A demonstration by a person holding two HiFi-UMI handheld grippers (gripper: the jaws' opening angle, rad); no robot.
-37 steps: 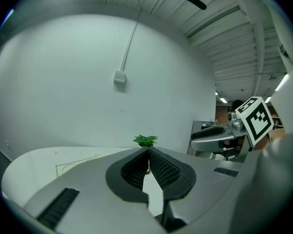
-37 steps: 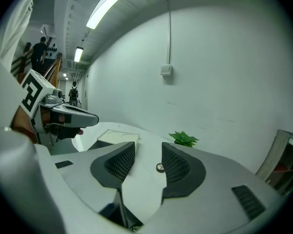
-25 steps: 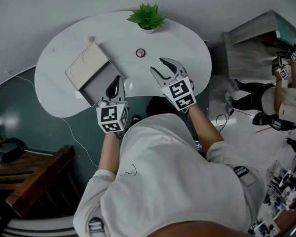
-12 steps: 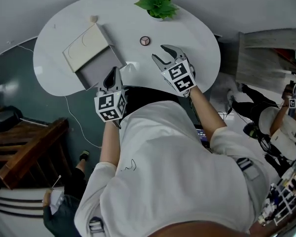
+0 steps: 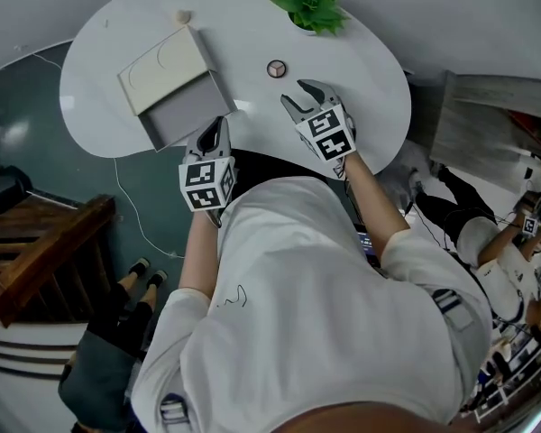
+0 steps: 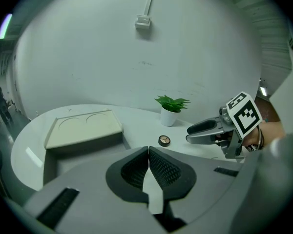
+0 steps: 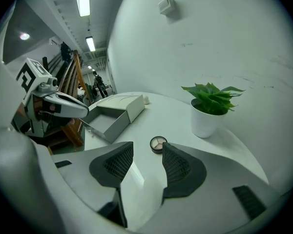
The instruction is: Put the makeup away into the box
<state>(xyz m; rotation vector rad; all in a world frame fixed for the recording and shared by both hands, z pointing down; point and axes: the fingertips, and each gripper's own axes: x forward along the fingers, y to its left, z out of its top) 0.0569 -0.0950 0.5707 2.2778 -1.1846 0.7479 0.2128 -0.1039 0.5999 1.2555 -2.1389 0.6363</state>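
**Reach geometry before the pick.** Your right gripper (image 5: 299, 97) has its jaws well apart and holds nothing. The round makeup compact (image 5: 276, 69) lies flat on the white table (image 5: 370, 88), just beyond the jaw tips on the far side and slightly left. In the right gripper view it sits in line with the gap. Being round, it has no long axis to align with. Your left gripper (image 5: 218, 126) has its jaws pressed together, empty, near the open box (image 5: 182, 115), which lies left of the compact. Your right hand is judged the nearer for the pick.
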